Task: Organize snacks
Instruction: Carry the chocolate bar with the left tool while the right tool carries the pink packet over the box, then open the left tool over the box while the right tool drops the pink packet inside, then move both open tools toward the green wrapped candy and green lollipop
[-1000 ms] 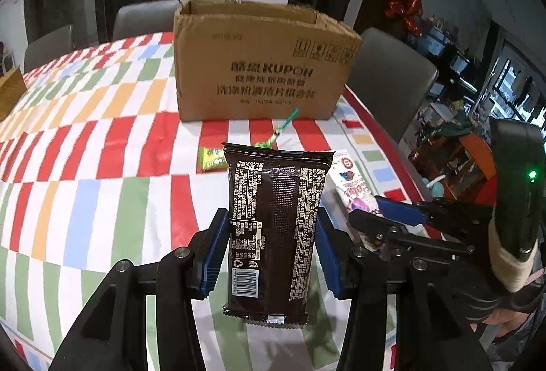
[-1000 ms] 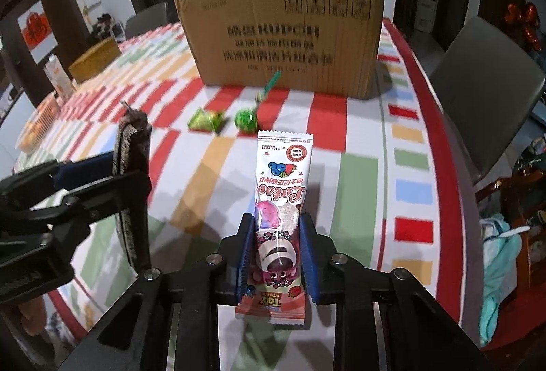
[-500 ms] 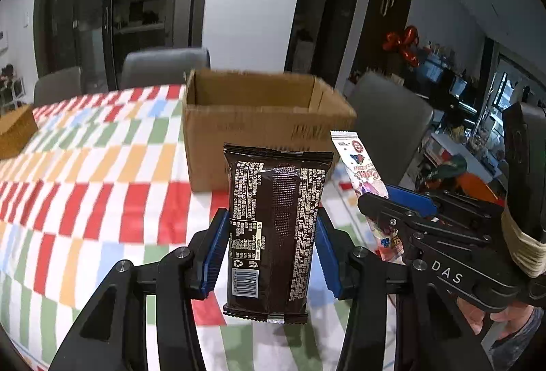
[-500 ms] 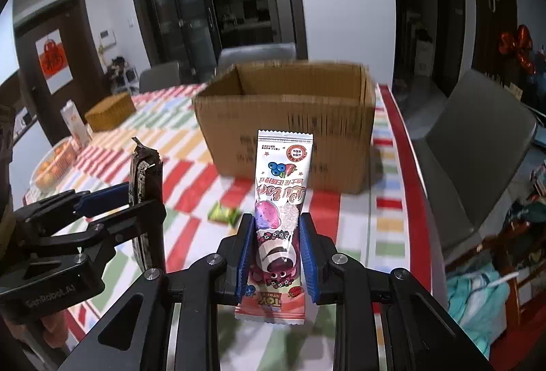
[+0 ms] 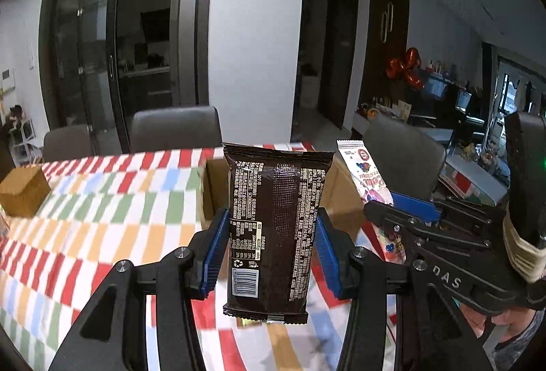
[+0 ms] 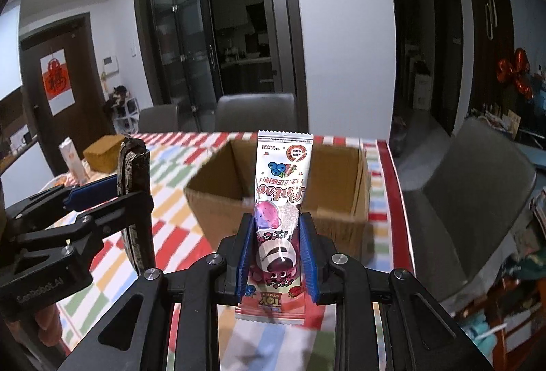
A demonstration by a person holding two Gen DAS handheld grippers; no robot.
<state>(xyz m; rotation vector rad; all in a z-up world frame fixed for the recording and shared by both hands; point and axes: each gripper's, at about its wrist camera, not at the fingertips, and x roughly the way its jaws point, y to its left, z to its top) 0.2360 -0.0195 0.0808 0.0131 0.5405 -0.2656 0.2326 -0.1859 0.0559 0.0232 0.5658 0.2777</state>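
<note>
Left gripper (image 5: pixel 269 255): pinching tall dark brown shiny snack bag (image 5: pixel 278 227) by both sides, up in the air. Could slip out if squeezed too softly. Right gripper (image 6: pixel 276 255): pinching pink and white candy packet (image 6: pixel 279 200), also up high. Open brown cardboard box (image 6: pixel 344 197) just ahead on stripy colourful tablecloth (image 6: pixel 177 187). Might bump together, or miss the box.
</note>
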